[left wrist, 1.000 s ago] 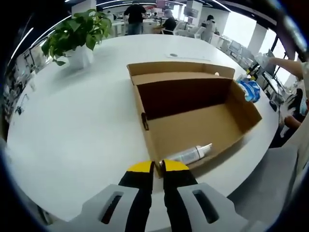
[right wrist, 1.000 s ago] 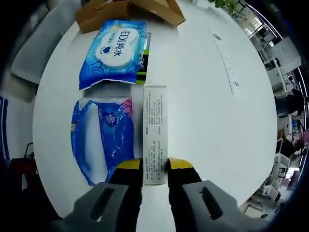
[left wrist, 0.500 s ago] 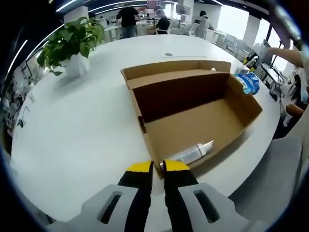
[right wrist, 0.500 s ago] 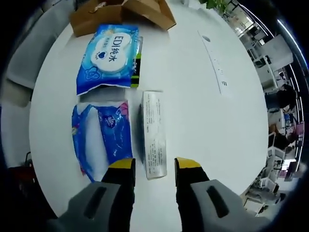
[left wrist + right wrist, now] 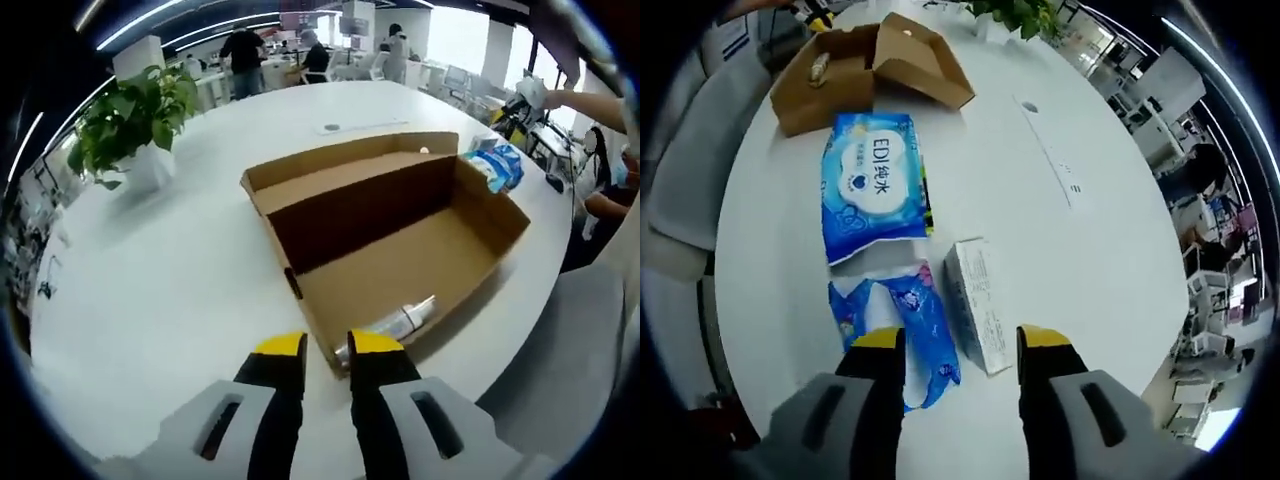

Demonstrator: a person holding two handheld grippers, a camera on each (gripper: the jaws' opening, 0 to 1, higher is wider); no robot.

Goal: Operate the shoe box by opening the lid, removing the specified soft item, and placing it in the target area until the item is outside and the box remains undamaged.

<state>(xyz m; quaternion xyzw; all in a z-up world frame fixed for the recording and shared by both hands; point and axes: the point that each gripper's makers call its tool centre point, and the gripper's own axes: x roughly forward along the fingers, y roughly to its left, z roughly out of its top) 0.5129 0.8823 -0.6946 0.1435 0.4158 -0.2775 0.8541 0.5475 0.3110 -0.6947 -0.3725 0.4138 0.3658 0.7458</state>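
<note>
The open cardboard shoe box [image 5: 410, 262] lies on the round white table [image 5: 170, 290], with a clear bottle [image 5: 390, 325] in its near corner. My left gripper [image 5: 328, 345] stands open, its yellow tips on either side of that corner's wall. In the right gripper view the same box [image 5: 855, 70] lies far off at the top. My right gripper [image 5: 962, 340] is open above a white carton [image 5: 980, 318] and holds nothing. A soft blue tissue pack [image 5: 898, 330] lies beside the carton, and a blue wet-wipes pack [image 5: 875, 185] lies beyond it.
A potted plant [image 5: 130, 115] stands at the table's far left. A blue pack [image 5: 497, 165] lies past the box's right end, near a person's arm [image 5: 590, 105]. The table edge [image 5: 760, 330] runs close to the packs. Desks and people fill the room behind.
My right gripper let go of the white carton, opened wide and drew back from it. My left gripper's jaws parted from the box's corner wall.
</note>
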